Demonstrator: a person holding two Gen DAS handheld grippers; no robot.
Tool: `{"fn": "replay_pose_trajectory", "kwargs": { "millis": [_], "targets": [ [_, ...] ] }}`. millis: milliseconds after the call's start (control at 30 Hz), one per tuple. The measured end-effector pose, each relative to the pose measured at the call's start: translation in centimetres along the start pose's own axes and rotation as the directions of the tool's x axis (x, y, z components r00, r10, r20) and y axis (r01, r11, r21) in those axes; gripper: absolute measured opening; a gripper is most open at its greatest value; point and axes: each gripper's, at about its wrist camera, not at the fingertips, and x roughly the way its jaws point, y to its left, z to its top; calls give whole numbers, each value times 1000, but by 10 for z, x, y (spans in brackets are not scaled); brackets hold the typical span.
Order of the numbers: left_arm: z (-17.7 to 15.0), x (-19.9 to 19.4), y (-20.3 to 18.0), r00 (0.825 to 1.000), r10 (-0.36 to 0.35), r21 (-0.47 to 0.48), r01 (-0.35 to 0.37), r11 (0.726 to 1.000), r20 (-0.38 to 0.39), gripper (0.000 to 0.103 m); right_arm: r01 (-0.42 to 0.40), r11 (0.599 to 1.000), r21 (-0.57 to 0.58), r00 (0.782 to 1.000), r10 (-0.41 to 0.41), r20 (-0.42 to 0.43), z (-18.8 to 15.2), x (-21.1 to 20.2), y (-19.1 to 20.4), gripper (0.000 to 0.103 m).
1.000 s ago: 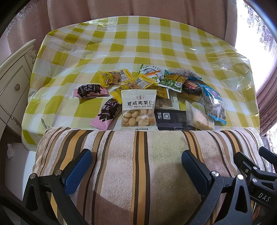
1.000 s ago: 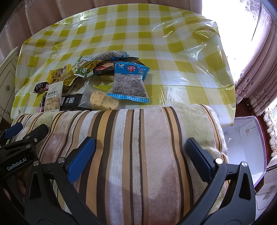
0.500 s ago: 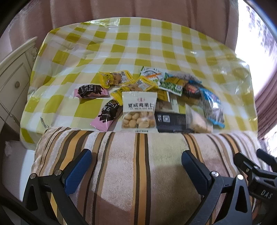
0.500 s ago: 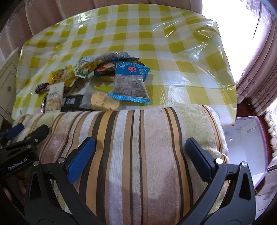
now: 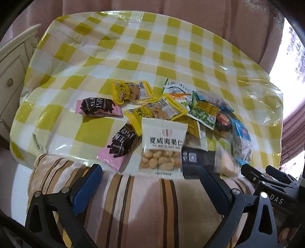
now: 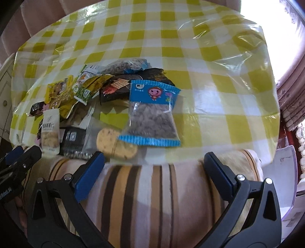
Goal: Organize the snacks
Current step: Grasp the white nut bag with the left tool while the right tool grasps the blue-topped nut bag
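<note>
A: What are the left tongs [image 5: 150, 183] doing?

B: Spread wide, nothing between the blue rubbery pads, poised over a plush striped cushion [image 5: 144, 209] at the near edge of the tabletop [image 5: 152, 47]. The right tongs [image 6: 154, 166] are likewise released and empty, over the same cushion.

A: And the snacks [image 5: 167, 118]?

B: A loose heap of crinkly packets on the glossy yellow-and-white checked plastic cloth, toward the tabletop's near side. From the left camera the pile sits at 12 o'clock of the tongs. Nearest is a flat white pouch [image 5: 163, 147] with a clear window showing pale round nuts. At its 9 o'clock lies a pink-and-black wrapper [image 5: 122, 146], with a second one [image 5: 98, 109] apart at 10 o'clock. Yellow packets [image 5: 133, 91] lie behind.

A: From the right camera?

B: A blue-edged clear bag [image 6: 152, 112] of dark, lumpy bits lies at 12 o'clock, overlapping a transparent sleeve with round, speckled biscuits [image 6: 114, 144]. A black foil packet [image 6: 73, 141] lies at 10 o'clock, beside the biscuits. Further back is a black box-like pack [image 6: 133, 84]; motion blur makes its print hard to read.

A: Surroundings?

B: Pink pleated curtains [image 5: 171, 7] behind, a cream cabinet [image 5: 11, 63] at 9 o'clock.
</note>
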Motion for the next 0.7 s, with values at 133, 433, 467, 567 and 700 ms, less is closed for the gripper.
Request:
{"fn": "replay_pose_trajectory", "kwargs": {
  "millis": [133,433,467,567,700],
  "targets": [
    [9,16,-3,999,-18,-1,18,1000,-42,100,15,1000,25,1000,-15,6,13,8,-2,103],
    [23,41,-11,996,37,21,-36,999,-86,77,56,998,27,998,-55,-20,37,32,1,103],
    [24,42,-13,995,44,28,-42,999,-84,71,59,998,24,998,-59,-24,39,34,1,102],
    [25,47,-16,994,44,45,-40,998,-96,53,65,998,15,997,-64,-50,40,42,2,84],
    [24,44,-17,995,54,53,-50,997,-79,50,51,999,14,996,-50,-72,39,48,2,67]
  ]
}}
